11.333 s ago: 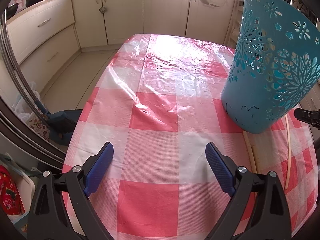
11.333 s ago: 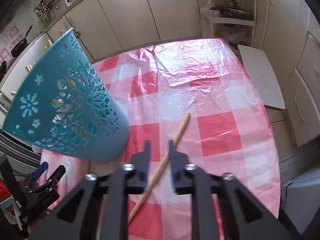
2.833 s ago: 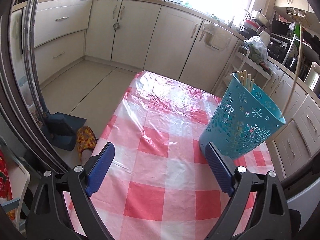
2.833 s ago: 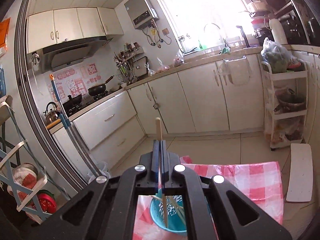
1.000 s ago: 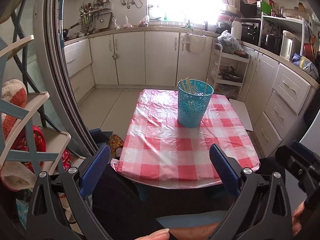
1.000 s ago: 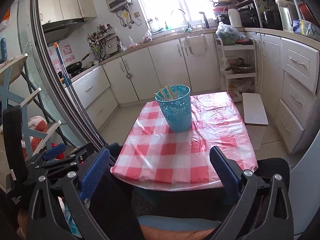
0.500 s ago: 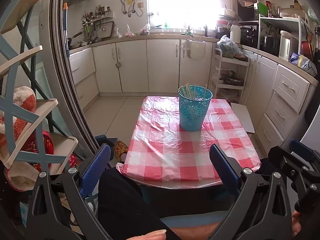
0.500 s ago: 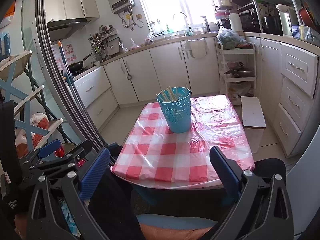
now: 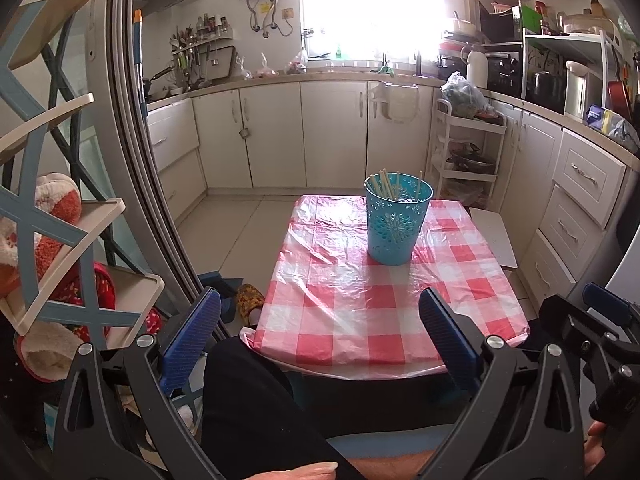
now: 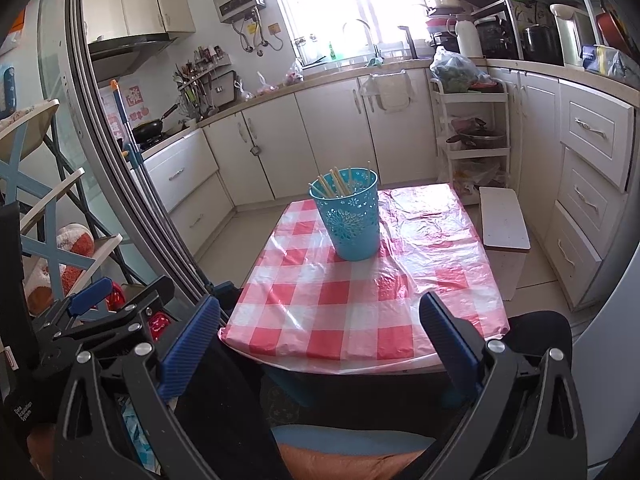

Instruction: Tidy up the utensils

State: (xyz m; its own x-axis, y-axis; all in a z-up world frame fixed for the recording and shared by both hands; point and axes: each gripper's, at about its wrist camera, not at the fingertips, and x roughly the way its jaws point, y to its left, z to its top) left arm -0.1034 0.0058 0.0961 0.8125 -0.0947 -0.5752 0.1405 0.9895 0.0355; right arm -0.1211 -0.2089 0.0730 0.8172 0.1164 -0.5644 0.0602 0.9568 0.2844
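A teal perforated basket (image 9: 397, 222) (image 10: 349, 216) stands upright on the red-and-white checked tablecloth (image 9: 384, 300) (image 10: 360, 300). Several wooden chopsticks (image 9: 384, 186) (image 10: 336, 182) stick out of its top. My left gripper (image 9: 320, 336) is open, held well back from the table over the person's lap, with nothing between its blue pads. My right gripper (image 10: 320, 336) is open too, equally far back and empty. The left gripper (image 10: 96, 308) also shows at the left of the right wrist view, and the right gripper (image 9: 600, 336) at the right of the left wrist view.
The person's dark-trousered legs (image 9: 256, 400) lie below both grippers. A blue-framed rack (image 9: 48, 200) stands at the left beside a sliding door frame (image 9: 136, 160). White cabinets (image 9: 304, 132) ring the kitchen. A white stool (image 10: 504, 224) and a wire trolley (image 10: 472, 136) stand right of the table.
Both grippers have pulled far back from the table. The right one let go of the chopstick it held; that stick now stands in the basket. In the last half second little has moved.
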